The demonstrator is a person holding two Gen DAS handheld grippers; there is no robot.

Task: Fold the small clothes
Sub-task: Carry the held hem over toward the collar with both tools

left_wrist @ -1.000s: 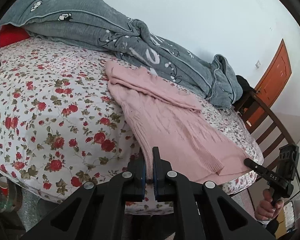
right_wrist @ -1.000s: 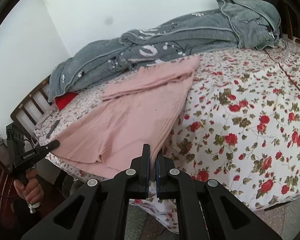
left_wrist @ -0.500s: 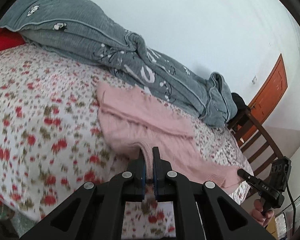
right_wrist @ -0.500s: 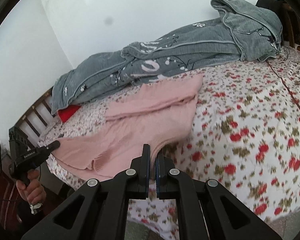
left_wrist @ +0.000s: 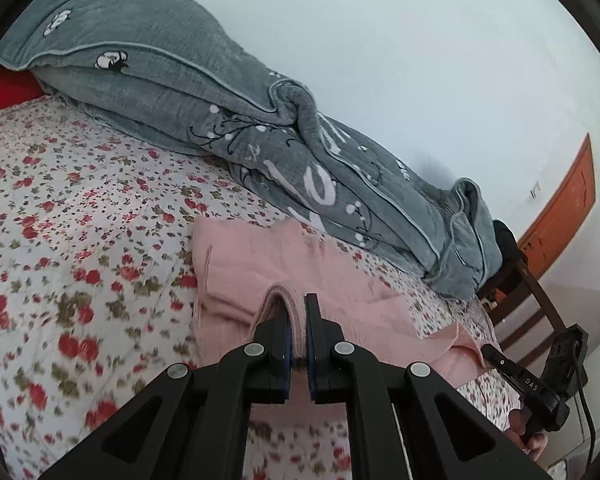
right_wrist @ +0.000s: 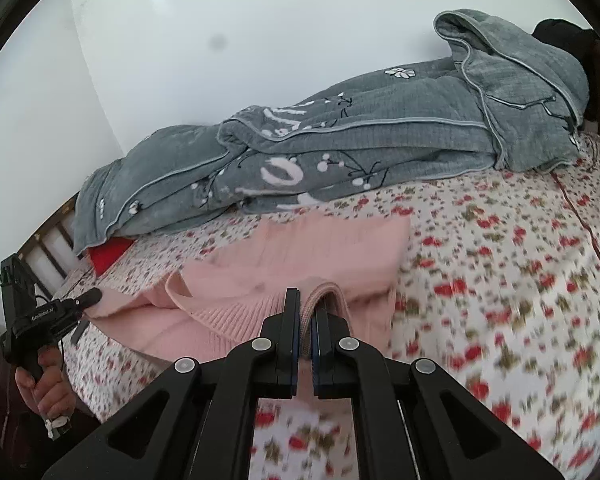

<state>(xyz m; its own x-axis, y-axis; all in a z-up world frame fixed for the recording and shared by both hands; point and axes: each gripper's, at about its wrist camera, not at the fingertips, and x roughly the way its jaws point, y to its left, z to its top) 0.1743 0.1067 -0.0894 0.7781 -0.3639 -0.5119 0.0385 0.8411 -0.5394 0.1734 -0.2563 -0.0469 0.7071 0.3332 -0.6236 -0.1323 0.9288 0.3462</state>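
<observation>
Both grippers are clamped on the ribbed hem of the pink knit [left_wrist: 260,272]: left gripper [left_wrist: 297,336] pinches one hem corner, right gripper [right_wrist: 308,320] the other, a loop of rib bulging up above each pair of jaws. The knit lies on the floral bedsheet [left_wrist: 80,208], near the bed edge, just in front of the grey quilt [left_wrist: 204,112]; its lower part is raised and doubled toward the far end, so this looks like the bottom-to-top fold in progress. To do it well: keep both corners level and the hem taut between them, carry forward until the hem lines up with the far edge, lower flat, and only then let go; uneven height would skew the crease. Both views have motion blur, so slow down before laying. The left view shows the right gripper from outside at the hem corner, plus a door [left_wrist: 560,216] and chair frame [left_wrist: 528,300]. The right view shows the left gripper from outside, the hand [right_wrist: 48,388] holding it, and a red item [right_wrist: 108,254] under the quilt end.
</observation>
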